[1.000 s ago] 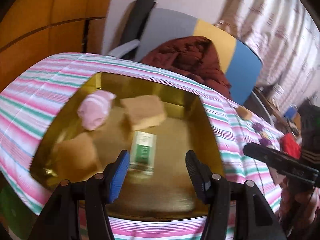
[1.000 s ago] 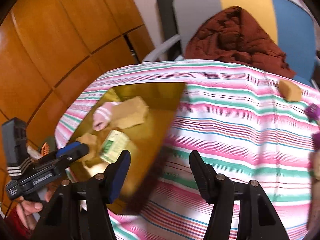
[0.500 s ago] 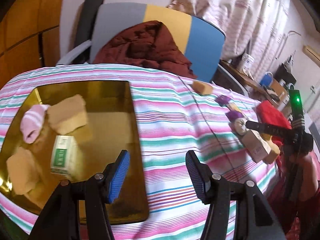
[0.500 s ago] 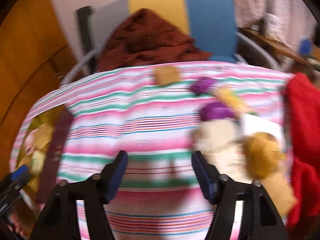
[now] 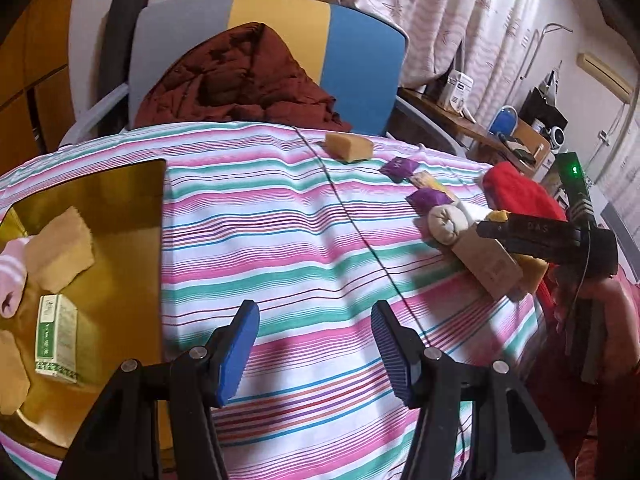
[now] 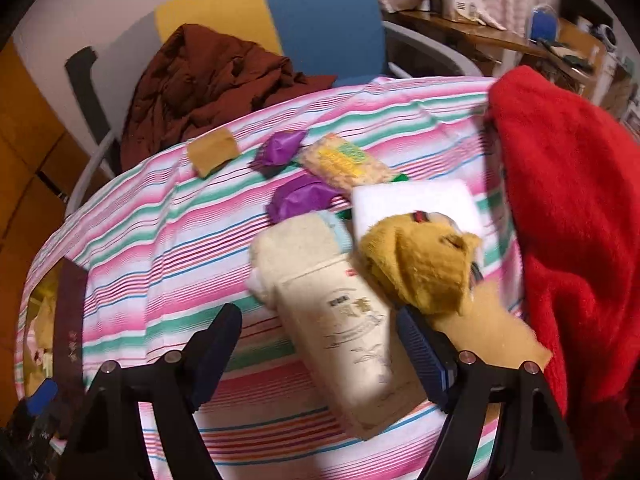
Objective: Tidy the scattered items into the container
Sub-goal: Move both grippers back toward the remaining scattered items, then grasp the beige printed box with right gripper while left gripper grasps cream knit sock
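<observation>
A: How does the right gripper (image 6: 318, 354) stand?

B: Its jaws are opening, already wide. A tall cream carton with printed lettering (image 6: 346, 344) lies between them at 12 o'clock, but neither blue pad presses on it. Just past the right pad, at 1 o'clock, a mustard-yellow rolled sock (image 6: 420, 264) sits against the carton, and a cream rolled sock (image 6: 296, 248) lies at the carton's far end.

A: And the left gripper (image 5: 316, 346)?

B: Jaws wide apart and empty, over bare striped pink, green and white cloth on the worktop (image 5: 280, 240).

A: Where is the container?

B: In the left wrist view, the shiny gold rectangular tray (image 5: 120, 216) is near, at 9 o'clock. It holds a small white and green box (image 5: 54, 338), tan sponge blocks (image 5: 60, 246) and a pink striped sock (image 5: 10, 276).

A: Farther out?

B: From the right wrist, two purple foil packets (image 6: 298, 198) at 12 o'clock, a clear snack wrapper with yellow print (image 6: 344, 162) beside them, and a tan sponge block near the far edge (image 6: 212, 152) at 11 o'clock. A red fleece cloth (image 6: 568, 200) fills 2 o'clock.
</observation>
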Demonstrator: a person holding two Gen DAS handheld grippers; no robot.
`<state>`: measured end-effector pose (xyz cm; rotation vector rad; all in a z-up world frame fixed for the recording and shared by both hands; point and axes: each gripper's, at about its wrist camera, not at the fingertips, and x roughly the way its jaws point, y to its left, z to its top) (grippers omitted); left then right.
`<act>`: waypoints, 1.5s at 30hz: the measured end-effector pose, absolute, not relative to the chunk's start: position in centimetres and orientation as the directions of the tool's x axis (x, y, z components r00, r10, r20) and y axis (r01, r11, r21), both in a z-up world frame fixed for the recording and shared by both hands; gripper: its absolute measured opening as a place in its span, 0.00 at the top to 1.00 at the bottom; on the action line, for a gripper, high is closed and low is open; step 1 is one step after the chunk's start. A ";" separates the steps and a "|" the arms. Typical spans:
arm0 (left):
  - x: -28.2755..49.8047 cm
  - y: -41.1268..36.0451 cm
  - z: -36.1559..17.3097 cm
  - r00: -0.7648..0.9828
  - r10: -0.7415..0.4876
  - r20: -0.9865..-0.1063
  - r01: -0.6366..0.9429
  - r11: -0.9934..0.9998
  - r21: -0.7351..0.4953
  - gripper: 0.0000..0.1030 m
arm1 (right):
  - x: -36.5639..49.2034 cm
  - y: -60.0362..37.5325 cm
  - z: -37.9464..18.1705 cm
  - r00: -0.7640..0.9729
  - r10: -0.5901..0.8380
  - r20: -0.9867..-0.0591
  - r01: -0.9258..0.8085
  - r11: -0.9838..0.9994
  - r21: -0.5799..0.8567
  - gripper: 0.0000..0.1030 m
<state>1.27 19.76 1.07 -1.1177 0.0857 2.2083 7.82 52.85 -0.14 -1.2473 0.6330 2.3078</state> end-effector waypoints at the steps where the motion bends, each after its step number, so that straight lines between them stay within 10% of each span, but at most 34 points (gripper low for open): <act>1: 1.3 20.0 1.1 -0.422 0.526 -0.738 -0.584 -0.781 -0.223 0.43 | 8.0 52.9 -0.1 -0.495 0.160 -0.854 -0.579 -0.793 0.188 0.21; 11: 1.1 21.8 0.9 -0.397 0.541 -0.742 -0.602 -0.763 -0.235 0.43 | 7.7 54.2 -2.3 -0.409 -0.006 -0.912 -0.567 -0.782 0.259 0.22; 16: 1.3 22.4 0.7 -0.389 0.541 -0.745 -0.614 -0.756 -0.228 0.43 | 7.3 54.1 -3.7 -0.379 -0.039 -0.924 -0.569 -0.778 0.267 0.40; 45: -2.6 40.7 -1.9 -0.241 0.574 -0.783 -0.784 -0.590 -0.192 0.42 | 9.8 58.2 -1.7 -0.558 0.197 -0.806 -0.699 -0.636 0.328 0.50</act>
